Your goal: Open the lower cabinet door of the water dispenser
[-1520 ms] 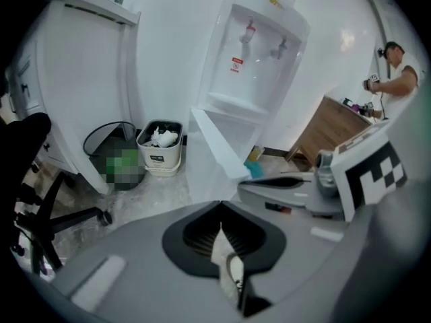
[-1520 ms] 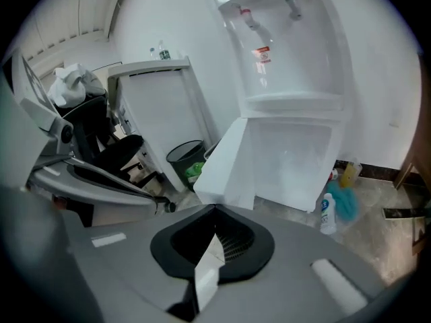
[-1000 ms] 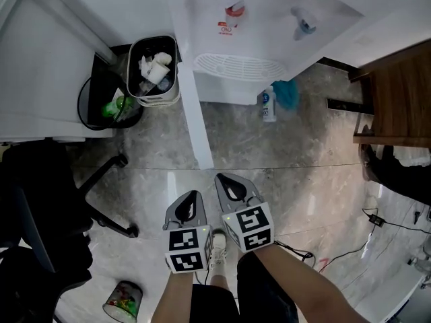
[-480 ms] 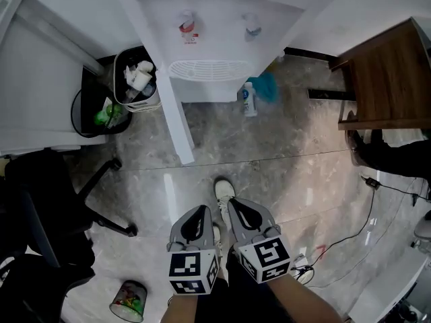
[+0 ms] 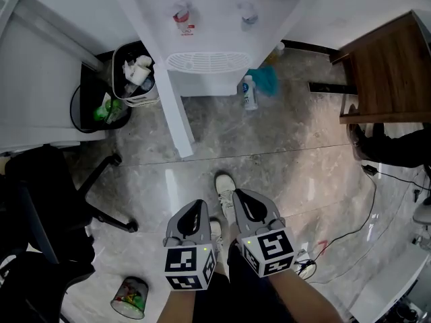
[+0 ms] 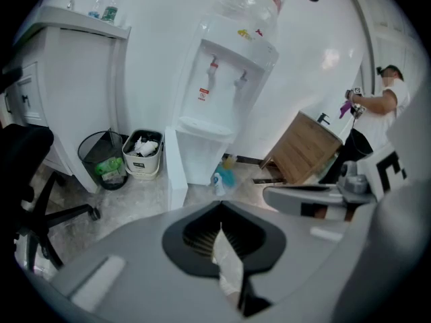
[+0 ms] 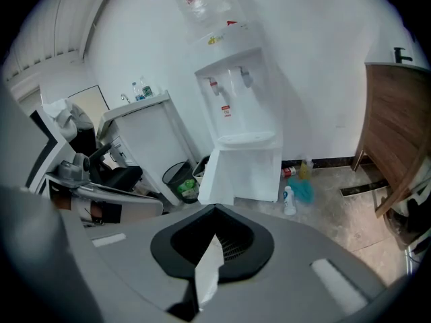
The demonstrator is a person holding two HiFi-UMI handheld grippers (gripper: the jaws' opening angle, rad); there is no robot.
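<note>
The white water dispenser [image 5: 209, 19] stands against the far wall, with a bottle on top in the left gripper view [image 6: 219, 106]. Its lower cabinet door [image 5: 172, 106] stands swung out over the floor, edge-on toward me; it also shows as a white panel in the right gripper view [image 7: 215, 173]. My left gripper [image 5: 195, 206] and right gripper [image 5: 242, 195] hang side by side near my body, well back from the door and touching nothing. Both have their jaws together with nothing between them.
A white bin of rubbish [image 5: 138, 76] and a black wire basket [image 5: 94, 106] stand left of the door. A bottle [image 5: 248, 93] and teal cloth lie right of the dispenser. An office chair [image 5: 47, 200], wooden cabinet [image 5: 387, 73], floor cable [image 5: 350, 227] and my shoe [image 5: 225, 186] surround me.
Both grippers have pulled back from the open door toward my body and risen, mostly in the first half second. The door stays swung out.
</note>
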